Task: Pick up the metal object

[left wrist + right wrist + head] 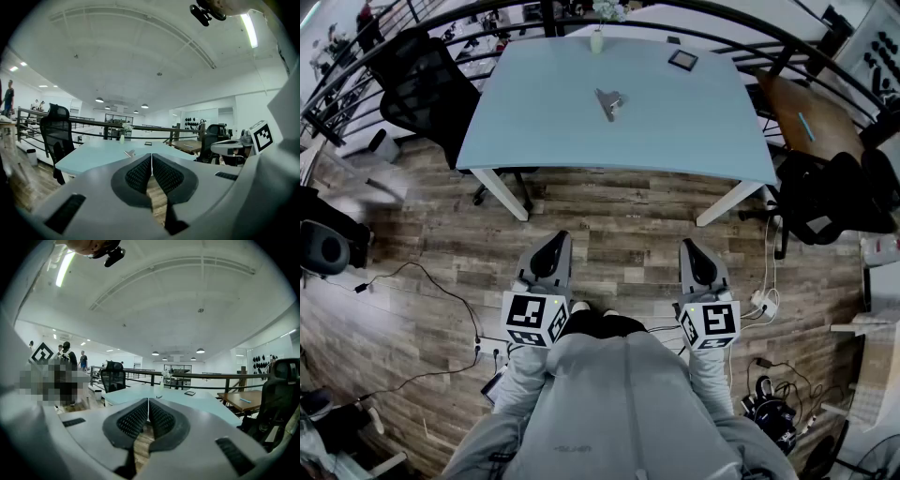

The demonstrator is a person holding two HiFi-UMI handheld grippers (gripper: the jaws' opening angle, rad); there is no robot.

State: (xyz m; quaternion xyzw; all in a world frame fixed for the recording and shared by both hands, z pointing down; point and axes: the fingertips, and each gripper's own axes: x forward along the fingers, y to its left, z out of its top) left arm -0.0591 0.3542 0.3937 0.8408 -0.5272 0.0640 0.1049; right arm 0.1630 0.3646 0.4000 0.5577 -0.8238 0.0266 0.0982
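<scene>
A small grey metal object (608, 101) lies near the middle of the pale blue table (534, 131); it shows as a thin sliver (129, 153) in the left gripper view and a speck (159, 396) in the right gripper view. My left gripper (551, 255) and right gripper (697, 262) are held close to my body over the wood floor, well short of the table's near edge. Both point toward the table. Each has its jaws shut with nothing between them, as the left gripper (151, 157) and right gripper (148, 402) views show.
A small pale bottle (596, 41) and a dark square item (682, 60) sit at the table's far side. Black office chairs (422, 84) stand left and right (825, 192) of the table. A railing (694, 9) curves behind. Cables (441, 291) lie on the floor.
</scene>
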